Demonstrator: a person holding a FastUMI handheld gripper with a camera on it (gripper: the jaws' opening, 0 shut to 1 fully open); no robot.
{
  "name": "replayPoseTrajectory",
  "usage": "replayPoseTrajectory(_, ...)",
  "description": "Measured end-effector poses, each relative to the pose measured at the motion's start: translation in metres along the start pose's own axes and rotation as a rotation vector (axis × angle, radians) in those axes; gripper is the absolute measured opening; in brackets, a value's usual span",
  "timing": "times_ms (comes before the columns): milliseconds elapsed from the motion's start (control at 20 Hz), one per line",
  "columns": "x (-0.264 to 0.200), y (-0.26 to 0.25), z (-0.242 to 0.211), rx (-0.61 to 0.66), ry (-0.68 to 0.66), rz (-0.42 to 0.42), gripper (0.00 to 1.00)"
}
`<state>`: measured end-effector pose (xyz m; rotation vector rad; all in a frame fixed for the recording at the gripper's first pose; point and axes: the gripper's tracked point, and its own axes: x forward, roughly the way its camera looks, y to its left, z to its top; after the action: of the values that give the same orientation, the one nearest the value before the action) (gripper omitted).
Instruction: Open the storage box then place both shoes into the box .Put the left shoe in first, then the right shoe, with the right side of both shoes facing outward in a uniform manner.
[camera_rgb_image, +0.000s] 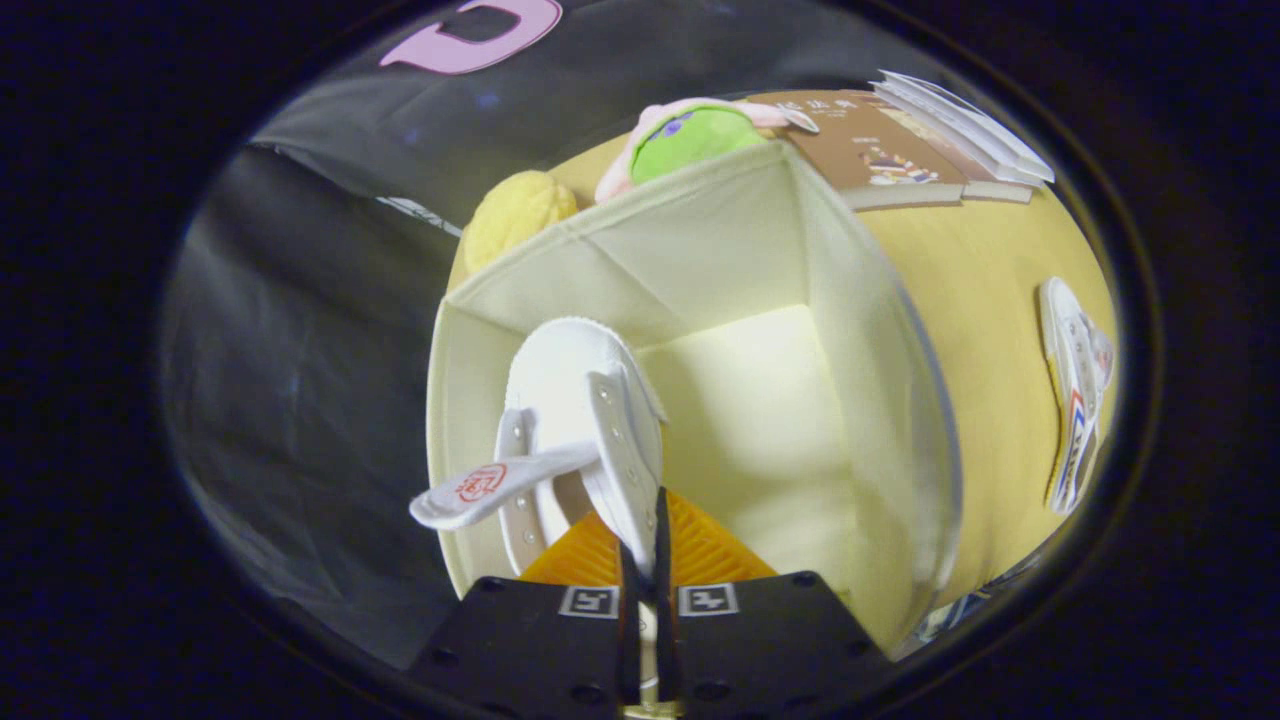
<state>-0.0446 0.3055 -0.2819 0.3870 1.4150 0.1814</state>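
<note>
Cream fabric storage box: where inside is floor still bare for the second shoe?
In the cream fabric storage box, the floor is bare between the white canvas shoe and the far side wall. It is crowded where the tool grips that shoe.

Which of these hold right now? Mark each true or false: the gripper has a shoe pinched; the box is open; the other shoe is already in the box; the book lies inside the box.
1. The gripper is shut on the white shoe. True: both orange fingers press its eyelet flap.
2. The storage box is open. True; the shoe hangs inside it.
3. The second shoe is in the box. False: it lies outside on the yellow table.
4. The brown book lies inside the box. False: it lies on the table beyond the box.
</note>
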Motion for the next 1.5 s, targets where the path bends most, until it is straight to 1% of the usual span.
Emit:
replayPoseTrajectory(100, -0.011, 0.007, 0.005, -0.018, -0.012, 0.056, 0.36)
replayPoseTrajectory(150, -0.016, 0.016, 0.005, -0.03, -0.013, 0.105, 0.44)
replayPoseTrajectory(300, -0.046, 0.018, 0.018, -0.135, -0.081, 0.158, 0.68)
replayPoseTrajectory(400, -0.069, 0.018, 0.022, -0.172, -0.125, 0.196, 0.84)
replayPoseTrajectory(500, -0.091, 0.004, 0.031, -0.188, -0.168, 0.208, 1.0)
replayPoseTrajectory(750, -0.143, -0.056, 0.054, -0.176, -0.274, 0.19, 1.0)
replayPoseTrajectory(800, -0.155, -0.073, 0.061, -0.178, -0.302, 0.173, 1.0)
replayPoseTrajectory(1000, -0.197, -0.151, 0.084, -0.194, -0.42, 0.06, 1.0)
replayPoseTrajectory(1150, -0.215, -0.208, 0.089, -0.199, -0.473, -0.038, 1.0)
replayPoseTrajectory(1350, -0.224, -0.282, 0.083, -0.232, -0.474, -0.171, 1.0)
replayPoseTrajectory(1500, -0.214, -0.33, 0.072, -0.288, -0.444, -0.267, 1.0)
